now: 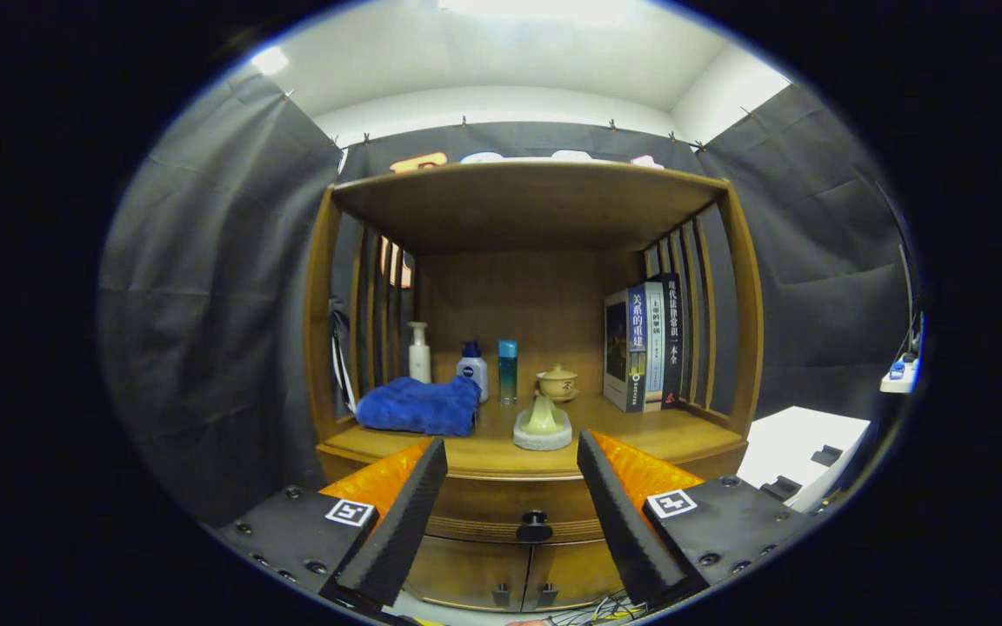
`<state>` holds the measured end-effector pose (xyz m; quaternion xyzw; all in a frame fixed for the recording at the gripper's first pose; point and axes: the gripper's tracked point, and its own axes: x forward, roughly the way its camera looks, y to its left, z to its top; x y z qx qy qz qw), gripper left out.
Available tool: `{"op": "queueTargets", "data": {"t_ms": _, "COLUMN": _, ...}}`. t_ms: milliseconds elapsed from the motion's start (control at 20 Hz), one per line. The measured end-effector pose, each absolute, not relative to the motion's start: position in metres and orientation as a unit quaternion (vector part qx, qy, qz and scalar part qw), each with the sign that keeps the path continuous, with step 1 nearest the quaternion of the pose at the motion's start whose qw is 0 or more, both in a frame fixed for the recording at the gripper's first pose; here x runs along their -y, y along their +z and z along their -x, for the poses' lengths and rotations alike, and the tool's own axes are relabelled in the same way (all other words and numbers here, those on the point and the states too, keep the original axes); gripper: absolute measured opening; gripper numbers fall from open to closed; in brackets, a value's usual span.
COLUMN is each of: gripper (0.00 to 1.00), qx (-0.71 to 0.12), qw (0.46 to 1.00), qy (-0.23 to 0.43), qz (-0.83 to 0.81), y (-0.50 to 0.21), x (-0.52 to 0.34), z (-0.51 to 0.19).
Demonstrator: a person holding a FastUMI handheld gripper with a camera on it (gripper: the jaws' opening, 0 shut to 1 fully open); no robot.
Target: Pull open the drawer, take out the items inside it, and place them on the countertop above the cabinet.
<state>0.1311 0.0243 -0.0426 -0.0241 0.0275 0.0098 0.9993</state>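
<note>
Fingers (511, 452) are spread wide with nothing in them, so I'm gripping air. Framed right between them, a bit ahead, I can see the drawer (514, 509) with its dark round knob (534, 525); it's closed, sitting just under the tabletop (640, 435) and above two small cabinet doors (514, 574). Up on the tabletop, just beyond the fingertips, there's a pale green ornament on a round grey base (543, 424). Left of it is a crumpled blue towel (420, 406), and behind that a white pump bottle (418, 352), a blue-capped lotion bottle (472, 367) and a teal bottle (508, 369). A lidded tea cup (557, 382) sits mid-back, with upright books (643, 341) on the right.
</note>
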Motion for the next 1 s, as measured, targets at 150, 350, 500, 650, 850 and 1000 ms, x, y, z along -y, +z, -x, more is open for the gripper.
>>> {"op": "queueTargets", "data": {"t_ms": 150, "gripper": 0.98, "qx": -0.019, "qw": 0.999, "qy": 0.026, "qz": 0.021, "y": -0.015, "x": -0.028, "z": -0.100}}
{"op": "queueTargets", "data": {"t_ms": 350, "gripper": 0.98, "qx": -0.009, "qw": 0.999, "qy": 0.032, "qz": 0.017, "y": 0.015, "x": -0.020, "z": -0.061}}
{"op": "queueTargets", "data": {"t_ms": 500, "gripper": 0.98, "qx": -0.009, "qw": 0.999, "qy": 0.031, "qz": 0.024, "y": 0.028, "x": -0.011, "z": -0.033}}
{"op": "queueTargets", "data": {"t_ms": 650, "gripper": 0.98, "qx": -0.023, "qw": 0.999, "qy": 0.034, "qz": 0.023, "y": 0.028, "x": -0.006, "z": -0.005}}
{"op": "queueTargets", "data": {"t_ms": 850, "gripper": 0.97, "qx": -0.029, "qw": 0.998, "qy": 0.041, "qz": 0.029, "y": 0.029, "x": -0.002, "z": 0.024}}
{"op": "queueTargets", "data": {"t_ms": 1000, "gripper": 0.97, "qx": -0.032, "qw": 0.998, "qy": 0.044, "qz": 0.039, "y": 0.028, "x": -0.004, "z": 0.041}}
